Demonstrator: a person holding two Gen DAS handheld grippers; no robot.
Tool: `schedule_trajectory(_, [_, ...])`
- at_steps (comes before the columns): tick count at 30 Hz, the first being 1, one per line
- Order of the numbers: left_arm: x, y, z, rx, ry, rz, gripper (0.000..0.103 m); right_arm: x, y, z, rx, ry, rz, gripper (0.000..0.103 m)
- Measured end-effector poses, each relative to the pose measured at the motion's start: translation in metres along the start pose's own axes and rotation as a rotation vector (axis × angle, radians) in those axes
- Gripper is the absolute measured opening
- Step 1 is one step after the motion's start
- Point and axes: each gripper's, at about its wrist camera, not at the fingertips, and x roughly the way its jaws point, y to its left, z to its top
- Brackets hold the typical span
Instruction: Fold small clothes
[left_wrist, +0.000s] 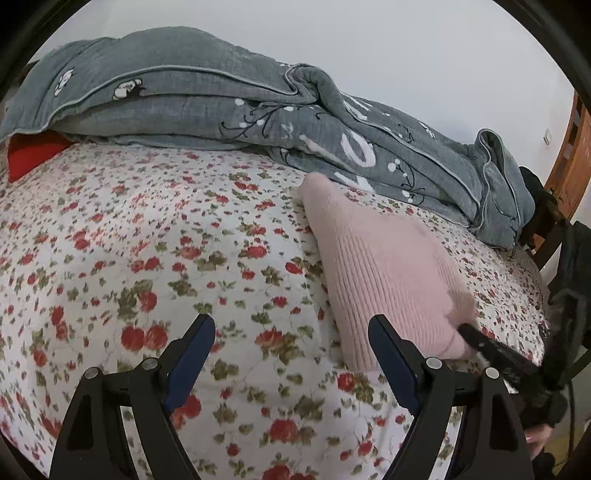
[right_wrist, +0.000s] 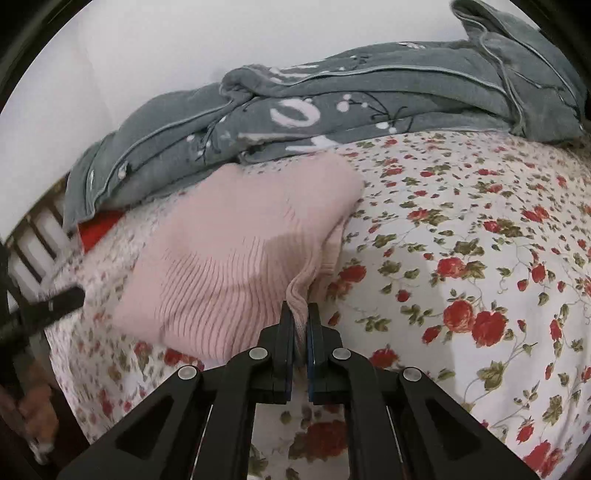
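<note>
Nearest, the right gripper (right_wrist: 300, 314) is closed tight on a bunched edge of the pink knit (right_wrist: 236, 254), lifting that edge off the bed (right_wrist: 461, 236); the left gripper (left_wrist: 291, 343) hangs wide open above bare floral sheet, holding nothing, just beside the knit's near edge. The knit lies on the sheet toward the bed's foot end, rumpled, with 1 flap seemingly doubled over; I judge the fold barely begun, perhaps 1 fold in hand, with squaring and further folds left, and motion blur hides the finer layering. Beyond it, a grey quilt (left_wrist: 207, 96) is heaped along the bed's far edge against the wall, close to the knit's far corner, so it could crowd a flat spread; a red cloth (left_wrist: 33, 151) peeks from under the quilt; a wooden rail (right_wrist: 40, 232) stands past the bed's end.
</note>
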Motion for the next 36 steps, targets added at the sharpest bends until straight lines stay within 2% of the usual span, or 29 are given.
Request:
schedule_trajectory(3, [0.006, 0.002, 0.007, -0.006, -0.001, -0.003, 0.084, -0.017, 0.003, 0.017, 0.000, -0.046, 0.062, 0.017])
schedule_trajectory(5, [0.011, 0.002, 0.013, -0.013, 0.000, -0.006, 0.084, -0.023, 0.004, 0.032, -0.004, -0.092, 0.080, 0.046])
schedule_trajectory(6, [0.015, 0.001, 0.017, -0.016, -0.001, -0.008, 0.084, -0.022, 0.005, 0.038, -0.006, -0.106, 0.072, 0.047])
schedule_trajectory(8, [0.020, -0.002, 0.024, -0.004, -0.001, -0.009, 0.084, -0.009, 0.005, 0.053, 0.007, -0.104, 0.058, 0.047])
schedule_trajectory(10, [0.024, -0.009, 0.033, 0.030, -0.008, 0.009, 0.084, 0.011, 0.003, 0.062, 0.033, -0.063, 0.044, 0.046])
schedule_trajectory(11, [0.025, -0.011, 0.037, 0.043, -0.016, 0.013, 0.084, 0.022, 0.002, 0.064, 0.039, -0.033, 0.029, 0.035])
schedule_trajectory(13, [0.026, -0.014, 0.044, 0.059, -0.030, 0.014, 0.084, 0.042, 0.001, 0.064, 0.026, 0.044, 0.023, 0.019])
schedule_trajectory(14, [0.026, -0.014, 0.047, 0.060, -0.035, 0.014, 0.084, 0.039, 0.002, 0.063, 0.006, 0.020, 0.029, 0.014])
schedule_trajectory(16, [0.029, -0.013, 0.051, 0.059, -0.041, 0.008, 0.084, 0.013, -0.006, 0.064, -0.001, -0.115, 0.081, 0.014])
schedule_trajectory(18, [0.035, -0.013, 0.056, 0.055, -0.036, 0.001, 0.084, 0.003, -0.024, 0.064, 0.095, -0.164, 0.137, 0.014])
schedule_trajectory(19, [0.040, -0.014, 0.059, 0.051, -0.030, -0.005, 0.084, 0.009, -0.029, 0.062, 0.120, -0.138, 0.124, 0.014])
schedule_trajectory(22, [0.057, -0.021, 0.070, 0.056, -0.003, -0.008, 0.084, 0.044, -0.028, 0.057, 0.068, 0.017, 0.074, 0.021])
schedule_trajectory(25, [0.071, -0.031, 0.080, 0.071, 0.004, -0.010, 0.084, 0.034, -0.024, 0.064, 0.037, -0.013, 0.053, 0.039])
schedule_trajectory(28, [0.086, -0.043, 0.096, 0.093, 0.000, -0.032, 0.083, 0.020, -0.025, 0.080, 0.033, -0.065, 0.008, 0.040])
schedule_trajectory(30, [0.096, -0.051, 0.107, 0.106, -0.010, -0.060, 0.083, 0.016, -0.024, 0.091, 0.026, -0.092, 0.014, 0.040])
schedule_trajectory(33, [0.116, -0.064, 0.125, 0.119, -0.008, -0.148, 0.073, 0.026, -0.021, 0.104, -0.017, -0.092, 0.011, 0.039])
schedule_trajectory(36, [0.140, -0.074, 0.133, 0.168, 0.028, -0.144, 0.047, 0.051, -0.022, 0.111, -0.052, -0.045, -0.011, 0.030])
